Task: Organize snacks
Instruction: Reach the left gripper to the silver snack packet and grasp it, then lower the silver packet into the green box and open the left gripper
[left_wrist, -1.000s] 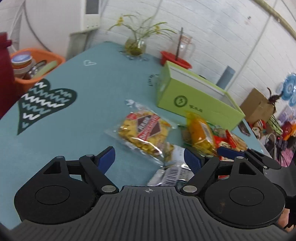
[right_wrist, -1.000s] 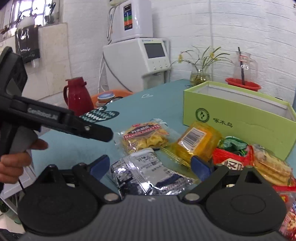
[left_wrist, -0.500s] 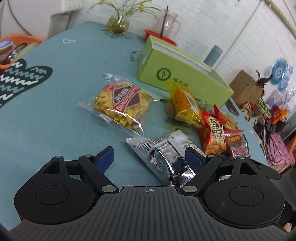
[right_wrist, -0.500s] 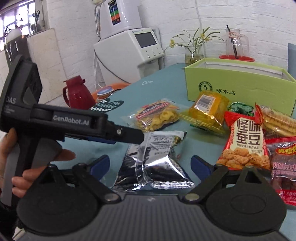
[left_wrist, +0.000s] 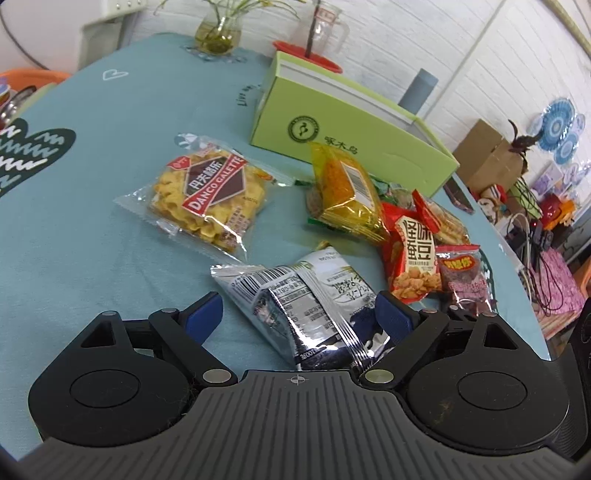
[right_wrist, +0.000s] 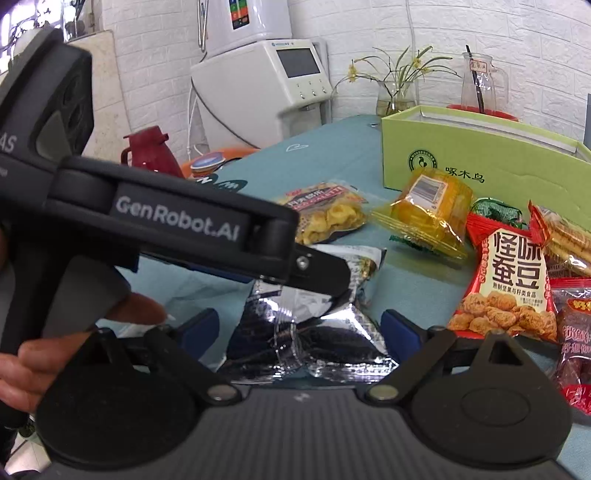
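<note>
My left tongs (left_wrist: 297, 312) are opening astride the foil bag (left_wrist: 299, 295), my right tongs (right_wrist: 299, 326) wide, gripping nothing. Light, crinkly, slippery: I'd pinch its middle.

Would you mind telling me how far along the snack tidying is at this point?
Nothing looks packed yet. In hand: both open grippers straddle the silver packet, the left gripper with jaws opening, the right gripper unclamped. Left: every snack, including the Danco Galette bag, lies outside the green box.

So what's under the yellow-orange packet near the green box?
The yellow-orange packet lies on a green wrapper, whose edge sticks out, and overlaps a red bean-snack bag. Whatever else is beneath is covered.
</note>
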